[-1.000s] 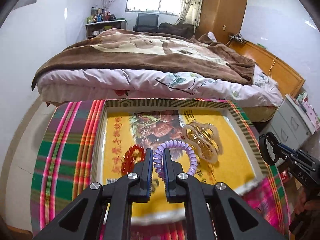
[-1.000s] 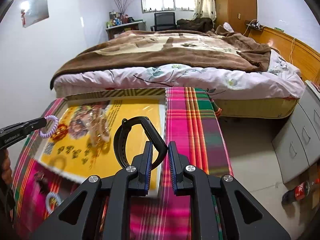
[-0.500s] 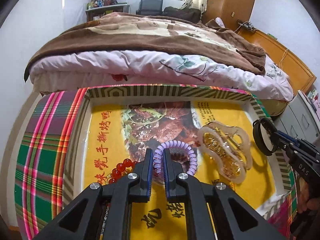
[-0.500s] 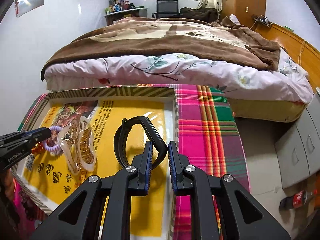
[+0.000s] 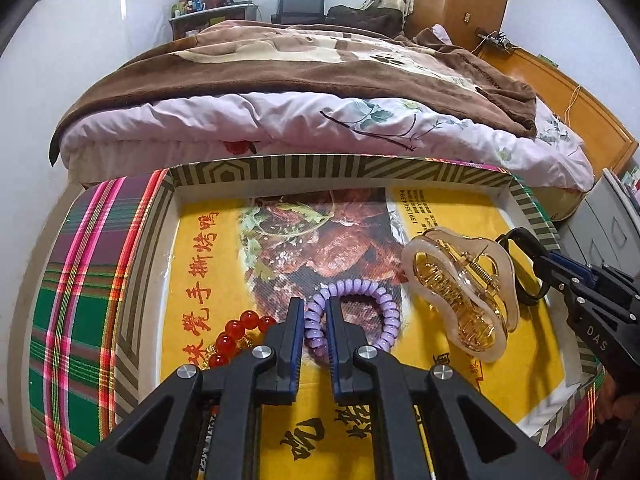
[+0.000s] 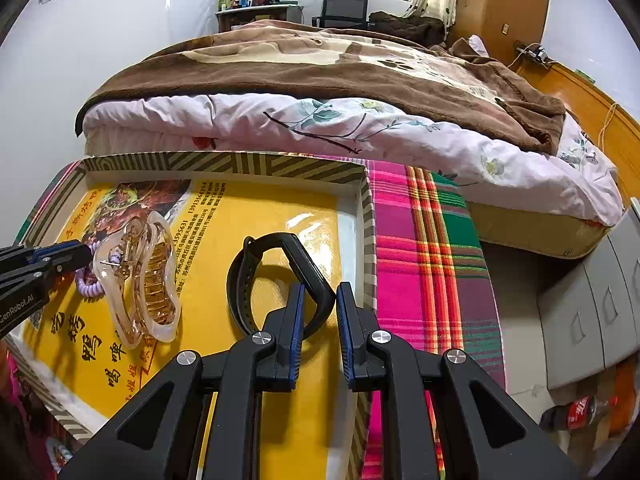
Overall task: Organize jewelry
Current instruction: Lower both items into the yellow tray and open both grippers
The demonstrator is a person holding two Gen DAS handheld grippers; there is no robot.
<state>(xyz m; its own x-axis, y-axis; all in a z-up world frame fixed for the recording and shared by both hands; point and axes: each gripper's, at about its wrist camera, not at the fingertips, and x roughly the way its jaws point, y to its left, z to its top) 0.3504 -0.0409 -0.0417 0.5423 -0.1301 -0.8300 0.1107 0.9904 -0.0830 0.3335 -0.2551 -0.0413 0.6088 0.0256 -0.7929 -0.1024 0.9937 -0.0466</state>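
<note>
My left gripper (image 5: pixel 313 309) is shut on a purple coil hair tie (image 5: pixel 382 312) and holds it low inside the yellow-lined box (image 5: pixel 280 168). A red bead bracelet (image 5: pixel 236 332) lies left of it and a clear gold hair claw (image 5: pixel 460 300) right of it. My right gripper (image 6: pixel 318 300) is shut on a black wristband (image 6: pixel 256 276), which hangs over the box's right part, next to the hair claw (image 6: pixel 140 276). The right gripper also shows at the right edge of the left wrist view (image 5: pixel 536 260).
The box rests on a plaid cloth (image 6: pixel 420 248) covering a small table. A bed with a brown blanket (image 5: pixel 320 64) stands just behind. Grey drawers (image 6: pixel 592 312) and a bottle on the floor (image 6: pixel 576 416) are to the right.
Both grippers moved forward and down over the box. The hair tie came down close to the box floor beside the red beads; the wristband now hangs low inside the box's right side.
</note>
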